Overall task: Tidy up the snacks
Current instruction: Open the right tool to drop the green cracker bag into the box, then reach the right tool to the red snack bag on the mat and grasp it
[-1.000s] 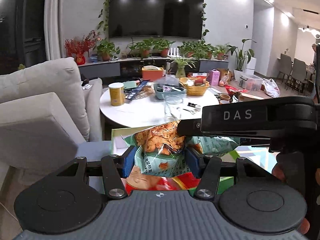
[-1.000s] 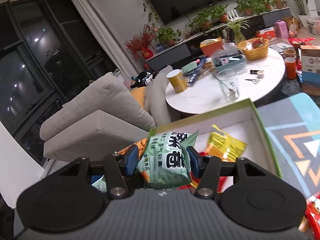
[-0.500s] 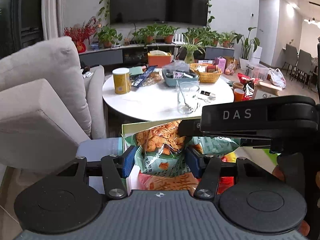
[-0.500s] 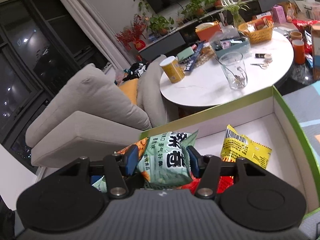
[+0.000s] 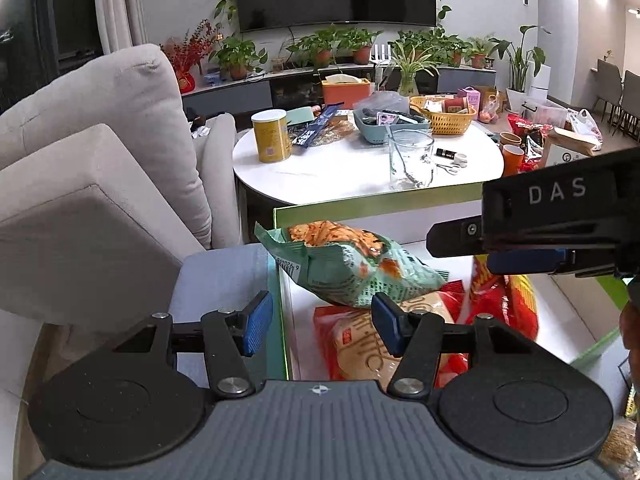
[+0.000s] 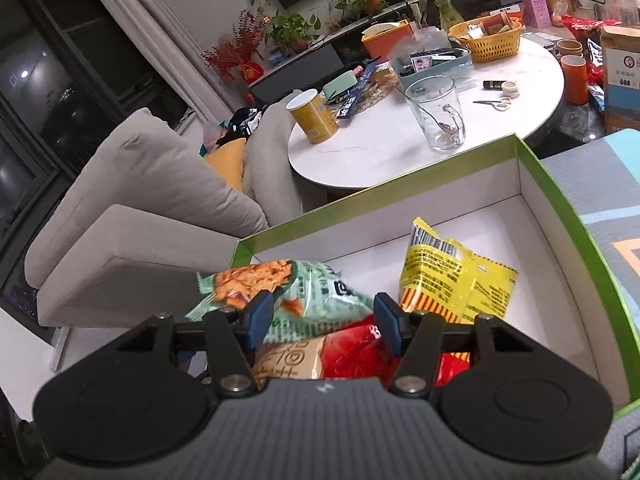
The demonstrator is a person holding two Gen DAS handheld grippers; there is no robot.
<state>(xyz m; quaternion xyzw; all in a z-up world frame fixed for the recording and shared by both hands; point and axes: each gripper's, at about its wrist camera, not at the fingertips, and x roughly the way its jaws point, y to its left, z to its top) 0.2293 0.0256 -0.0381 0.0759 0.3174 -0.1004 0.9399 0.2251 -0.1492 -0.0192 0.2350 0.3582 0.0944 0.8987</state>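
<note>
A green snack bag lies tilted inside the green-rimmed white box, on top of a beige bag and a red bag. My left gripper is open at the box's left wall, with the green bag just beyond its pads and clear of them. My right gripper has its jaws opening. The green bag sits low between its fingertips, and the pads do not press on it. A yellow bag lies further right in the box.
Behind the box stands a round white table with a glass, a yellow can and a basket. A grey sofa is on the left. The box rests on a patterned grey-blue surface.
Both grippers held the green bag between them and have let it go. It has dropped onto the snacks in the box. Both grippers sank toward the box.
</note>
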